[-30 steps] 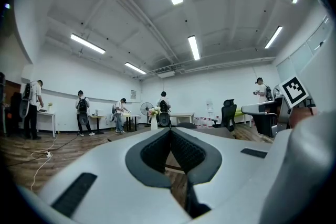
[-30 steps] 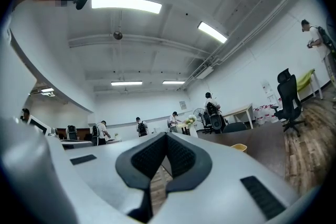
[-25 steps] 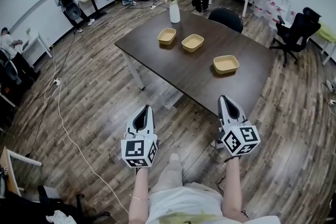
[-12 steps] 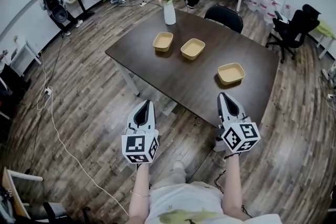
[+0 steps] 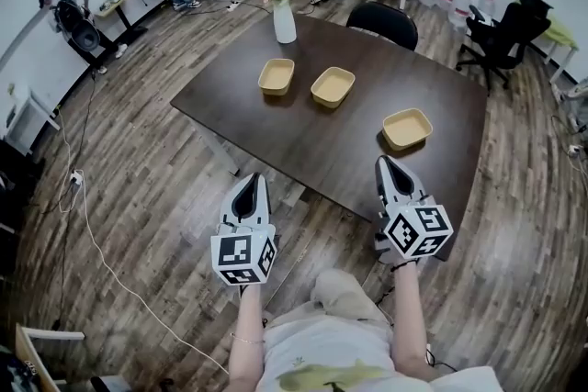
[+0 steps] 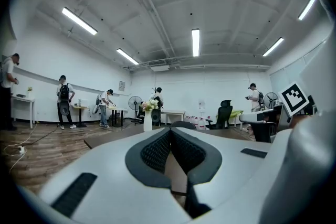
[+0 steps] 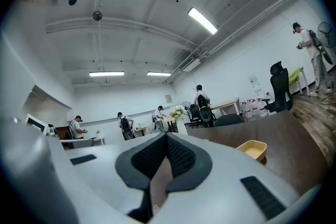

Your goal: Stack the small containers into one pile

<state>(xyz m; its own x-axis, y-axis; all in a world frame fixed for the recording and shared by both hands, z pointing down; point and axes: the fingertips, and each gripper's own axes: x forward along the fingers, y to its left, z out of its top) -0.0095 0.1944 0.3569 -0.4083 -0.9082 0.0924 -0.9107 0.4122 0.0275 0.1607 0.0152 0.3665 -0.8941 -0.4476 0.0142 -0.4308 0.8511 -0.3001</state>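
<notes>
Small tan plastic containers, three of them, all sit apart on the dark brown wooden surface (image 5: 303, 138), nothing stacked yet. The left container (image 5: 277, 75) and the middle container (image 5: 333, 86) are near each other in the upper middle of the head view. The right container (image 5: 407, 128) is off on its own further right, nearest the right tool (image 5: 386, 166), whose tip is at the surface's near edge. The left tool (image 5: 250, 188) is lower left of centre, over the wooden floor (image 5: 156, 188). Both tools have their jaws pressed together with nothing between them. A white vase of flowers (image 5: 284, 21) stands at the far corner
</notes>
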